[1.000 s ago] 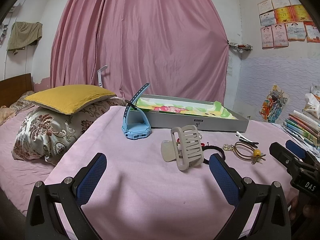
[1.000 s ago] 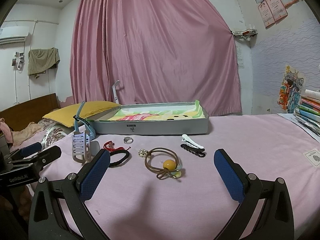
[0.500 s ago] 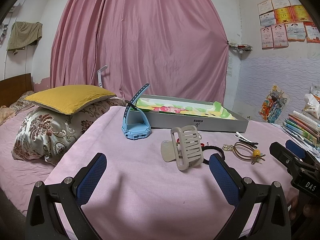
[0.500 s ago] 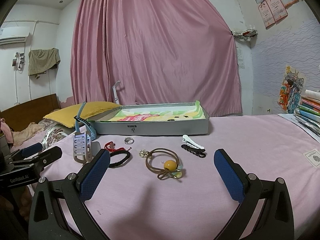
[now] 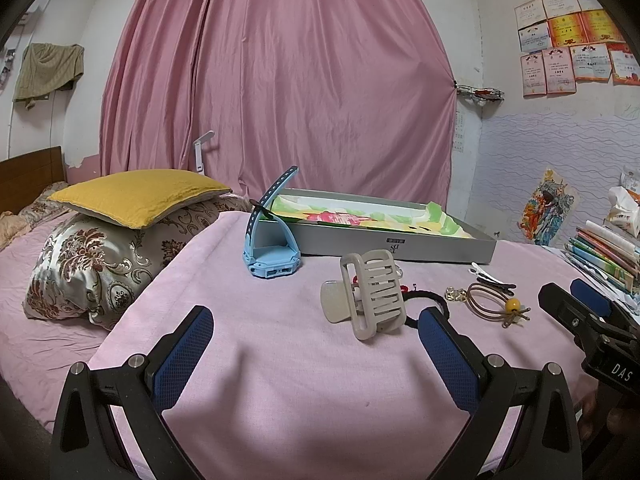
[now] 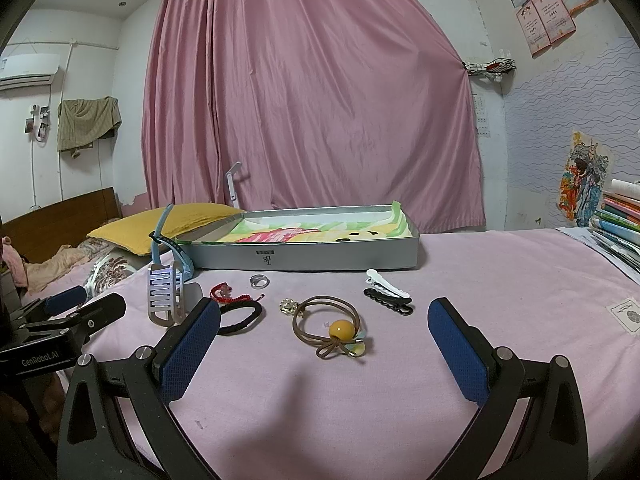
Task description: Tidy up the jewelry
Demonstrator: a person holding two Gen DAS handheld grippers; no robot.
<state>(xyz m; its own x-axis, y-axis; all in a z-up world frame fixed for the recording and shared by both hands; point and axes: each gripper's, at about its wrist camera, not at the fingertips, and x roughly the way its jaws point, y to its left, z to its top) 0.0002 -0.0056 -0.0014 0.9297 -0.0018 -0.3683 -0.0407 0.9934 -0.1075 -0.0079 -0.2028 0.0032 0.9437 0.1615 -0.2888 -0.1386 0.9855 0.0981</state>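
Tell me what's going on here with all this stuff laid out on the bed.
A person holds two grippers over a pink bedspread, apparently about to sort jewelry. The left gripper and right gripper are both open and hold nothing. A beige claw clip, black braided bracelet, ring, brown hair tie and two hair clips lie loose in front of an open grey box.

Both grippers have black frames with silver screws, blue textured fingers (image 6: pixel 188 352), and white lettering, perhaps "GenRobot.AI".
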